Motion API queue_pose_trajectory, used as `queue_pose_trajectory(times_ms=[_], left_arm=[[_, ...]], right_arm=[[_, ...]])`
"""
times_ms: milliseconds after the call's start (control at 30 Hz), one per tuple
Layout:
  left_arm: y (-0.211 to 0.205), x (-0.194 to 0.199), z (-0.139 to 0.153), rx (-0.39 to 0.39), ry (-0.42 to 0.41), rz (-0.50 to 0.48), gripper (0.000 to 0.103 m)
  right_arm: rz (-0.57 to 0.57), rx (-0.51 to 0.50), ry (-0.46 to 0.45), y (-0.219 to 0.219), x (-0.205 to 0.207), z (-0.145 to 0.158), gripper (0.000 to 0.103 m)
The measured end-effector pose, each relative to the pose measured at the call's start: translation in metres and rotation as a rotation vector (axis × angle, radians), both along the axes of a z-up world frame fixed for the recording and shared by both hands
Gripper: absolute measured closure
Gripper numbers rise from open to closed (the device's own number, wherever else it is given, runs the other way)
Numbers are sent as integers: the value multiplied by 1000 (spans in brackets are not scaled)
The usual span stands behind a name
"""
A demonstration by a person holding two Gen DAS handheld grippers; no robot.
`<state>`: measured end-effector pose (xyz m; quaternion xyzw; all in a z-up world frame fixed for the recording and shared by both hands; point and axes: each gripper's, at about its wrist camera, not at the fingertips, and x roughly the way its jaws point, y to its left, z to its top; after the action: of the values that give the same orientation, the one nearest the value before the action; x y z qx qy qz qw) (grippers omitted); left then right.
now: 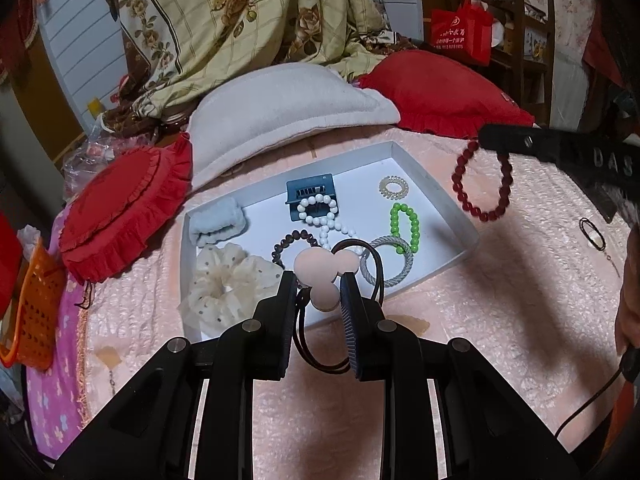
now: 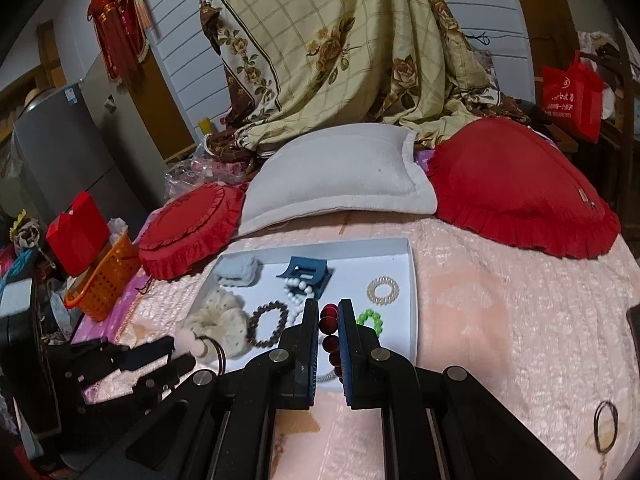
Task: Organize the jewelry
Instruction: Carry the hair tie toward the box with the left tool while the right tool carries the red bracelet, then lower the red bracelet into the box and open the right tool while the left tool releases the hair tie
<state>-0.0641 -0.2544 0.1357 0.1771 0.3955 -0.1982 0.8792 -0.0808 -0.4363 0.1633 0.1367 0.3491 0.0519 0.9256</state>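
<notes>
A white tray (image 1: 436,196) lies on the pink bedspread and holds several pieces: a white bead bracelet (image 1: 318,210), a green bead bracelet (image 1: 406,226), a brown bead bracelet (image 1: 290,248), a cream scrunchie (image 1: 224,284) and a blue claw clip (image 1: 310,188). My left gripper (image 1: 318,280) is shut on a hair tie with pink balls (image 1: 316,270), held over the tray's near edge. My right gripper (image 2: 329,312) is shut on a dark red bead bracelet (image 2: 329,312), which hangs above the tray's right side in the left wrist view (image 1: 482,184).
A black cord necklace (image 2: 606,420) lies on the bedspread to the right. A white pillow (image 1: 288,108) and red cushions (image 1: 124,208) lie beyond the tray. An orange basket (image 1: 32,320) stands at the left edge.
</notes>
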Motion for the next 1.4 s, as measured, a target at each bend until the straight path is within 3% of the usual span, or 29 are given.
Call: queue_pose_trajectory(times_ms=[367, 867, 1400], left_arm=[[-6, 29, -24, -15, 61, 18, 82], [-9, 65, -67, -38, 155, 56, 82], [-19, 68, -89, 11, 112, 50, 82]], right_arm=[[26, -48, 31, 9, 61, -8, 94], [49, -81, 174, 21, 144, -55, 94], [56, -29, 234, 19, 169, -89, 94]])
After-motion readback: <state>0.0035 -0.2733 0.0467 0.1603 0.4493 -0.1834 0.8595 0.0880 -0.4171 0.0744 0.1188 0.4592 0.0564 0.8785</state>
